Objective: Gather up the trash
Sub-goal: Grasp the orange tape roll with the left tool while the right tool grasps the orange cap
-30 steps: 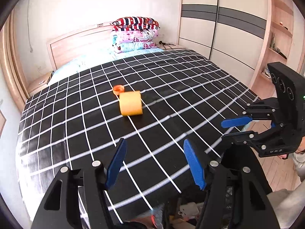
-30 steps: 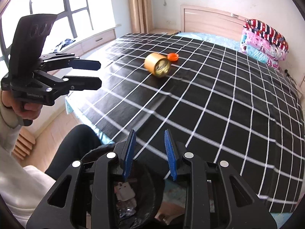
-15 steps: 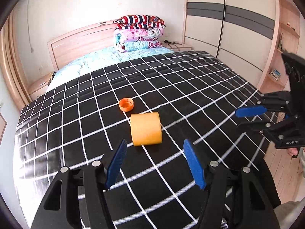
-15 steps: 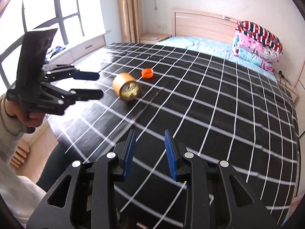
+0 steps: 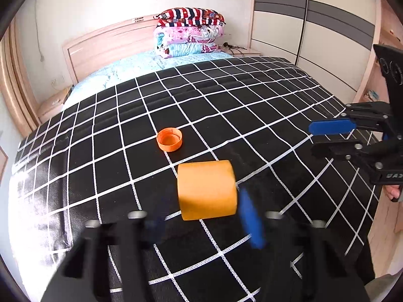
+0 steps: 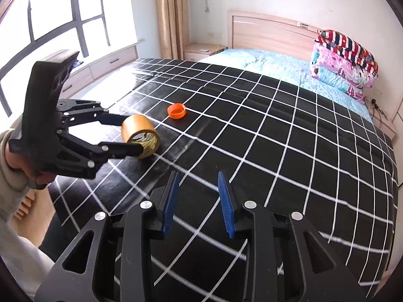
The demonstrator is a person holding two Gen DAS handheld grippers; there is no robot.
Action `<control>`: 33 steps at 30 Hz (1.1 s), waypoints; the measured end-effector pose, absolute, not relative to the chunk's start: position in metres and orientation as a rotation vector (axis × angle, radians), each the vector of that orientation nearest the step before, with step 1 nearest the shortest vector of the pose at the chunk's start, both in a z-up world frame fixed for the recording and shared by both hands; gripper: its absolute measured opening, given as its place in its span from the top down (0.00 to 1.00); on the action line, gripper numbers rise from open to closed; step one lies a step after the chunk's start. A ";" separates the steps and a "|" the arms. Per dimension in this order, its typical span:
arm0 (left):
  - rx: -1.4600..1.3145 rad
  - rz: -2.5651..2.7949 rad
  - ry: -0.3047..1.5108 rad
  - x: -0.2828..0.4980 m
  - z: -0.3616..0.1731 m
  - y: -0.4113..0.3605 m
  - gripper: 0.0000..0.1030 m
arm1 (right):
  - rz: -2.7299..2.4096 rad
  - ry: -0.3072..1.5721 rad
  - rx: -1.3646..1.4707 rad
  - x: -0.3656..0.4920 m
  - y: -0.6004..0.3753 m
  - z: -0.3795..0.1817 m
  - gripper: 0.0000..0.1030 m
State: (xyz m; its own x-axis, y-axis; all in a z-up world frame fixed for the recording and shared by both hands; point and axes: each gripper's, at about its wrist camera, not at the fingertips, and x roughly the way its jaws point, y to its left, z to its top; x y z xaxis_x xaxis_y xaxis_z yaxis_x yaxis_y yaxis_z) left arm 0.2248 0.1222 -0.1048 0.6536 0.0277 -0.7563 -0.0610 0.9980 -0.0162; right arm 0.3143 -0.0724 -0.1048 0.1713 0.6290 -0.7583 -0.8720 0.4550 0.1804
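A yellow-orange tape roll [image 5: 207, 190] lies on its side on the black checked bedspread [image 5: 252, 115]; it also shows in the right wrist view [image 6: 140, 132]. An orange bottle cap [image 5: 169, 139] lies just beyond it, open side up [image 6: 176, 111]. My left gripper [image 5: 201, 229] is open and blurred, its fingers either side of the roll's near end; the right wrist view shows it [image 6: 128, 136] straddling the roll. My right gripper [image 6: 199, 202] is open and empty above the bedspread, to the right of the roll [image 5: 325, 138].
Folded quilts [image 5: 189, 34] are stacked at the wooden headboard [image 5: 105, 45]. A wardrobe [image 5: 314, 25] stands right of the bed, a window and curtain [image 6: 168, 12] on the other side. A bedside table [image 6: 201, 50] stands by the headboard.
Both grippers have moved forward over the bed, away from the black bin below. The left gripper has closed in on the tape roll, its open fingers now around it.
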 end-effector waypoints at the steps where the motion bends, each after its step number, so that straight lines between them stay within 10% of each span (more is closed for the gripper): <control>1: -0.052 0.049 0.855 0.224 -0.105 0.125 0.63 | 1.095 0.888 -0.329 0.316 -0.071 -0.105 0.69; 33: -0.103 0.127 0.788 0.153 -0.086 0.178 0.63 | 1.170 0.949 -0.419 0.349 0.060 -0.132 0.53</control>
